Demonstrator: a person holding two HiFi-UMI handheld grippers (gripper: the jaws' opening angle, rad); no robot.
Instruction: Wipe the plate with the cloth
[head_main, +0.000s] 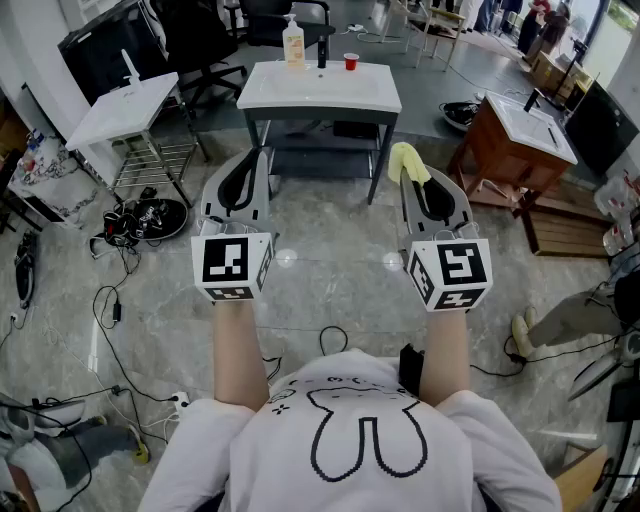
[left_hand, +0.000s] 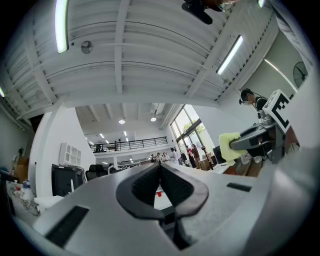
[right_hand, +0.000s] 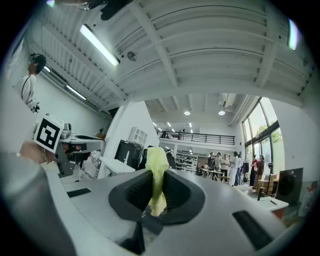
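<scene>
The soft pale-yellow cloth (right_hand: 157, 159) stands bunched and upright, pinched between the right tool's (right_hand: 157, 186) jaws, its top poking out.

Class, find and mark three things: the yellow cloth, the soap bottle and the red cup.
yellow cloth (right_hand: 156, 160): right gripper view, on its upper part that stands above the jaws.
soap bottle (head_main: 293, 48): head view, on the bottle's body.
red cup (head_main: 351, 62): head view, on the cup's side.

Grippers x2 (left_hand: 160, 167) (right_hand: 156, 175), cloth x1 (head_main: 407, 160), sinks x3 (head_main: 320, 90) (head_main: 125, 112) (head_main: 527, 127), cup x1 (head_main: 351, 62).
</scene>
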